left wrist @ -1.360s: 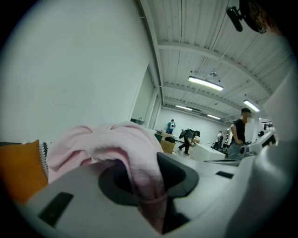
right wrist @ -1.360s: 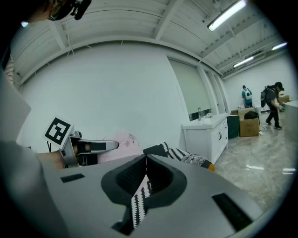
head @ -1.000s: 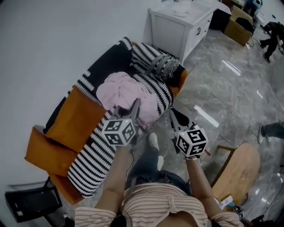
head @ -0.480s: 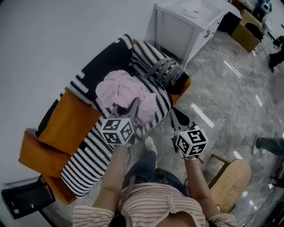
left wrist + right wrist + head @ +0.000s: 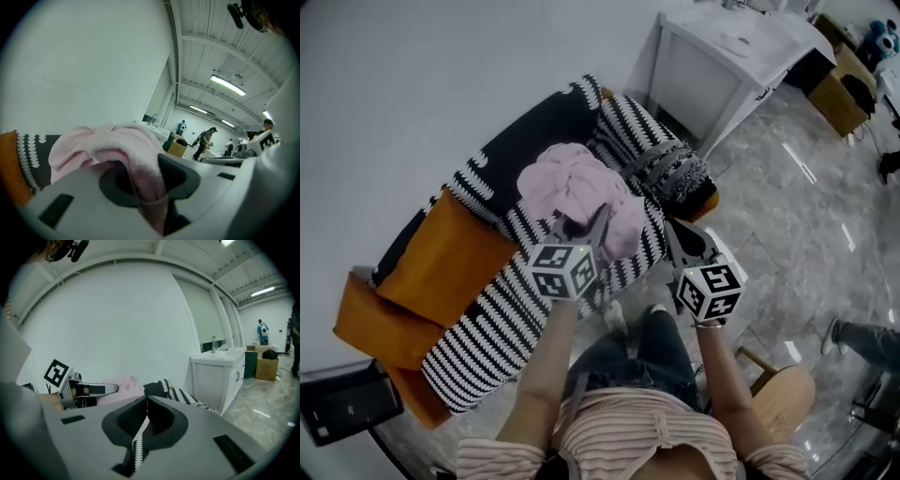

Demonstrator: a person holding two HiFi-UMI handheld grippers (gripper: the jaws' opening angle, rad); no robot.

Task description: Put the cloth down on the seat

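Observation:
A bunched pink cloth (image 5: pixel 577 187) rests on the sofa seat, which is draped with a black-and-white striped blanket (image 5: pixel 487 328). My left gripper (image 5: pixel 600 217) is at the cloth's near edge, shut on a fold of it. In the left gripper view the pink cloth (image 5: pixel 108 145) runs down between the left gripper's (image 5: pixel 147 187) jaws. My right gripper (image 5: pixel 668 228) hovers at the seat's front right edge, jaws together with nothing in them. In the right gripper view the right gripper (image 5: pixel 146 401) shows only blanket stripes through its slit, with the pink cloth (image 5: pixel 124 385) beyond.
Orange cushions (image 5: pixel 455 253) lie at the sofa's left end and a patterned pillow (image 5: pixel 675 169) at its right end. A white cabinet (image 5: pixel 722 66) stands past the sofa. A wooden stool (image 5: pixel 778 403) is by my right side on the marble floor.
Both grippers have moved a little farther in over the sofa. The left one still grips the pink cloth, which has shifted slightly with it. The right gripper stays shut.

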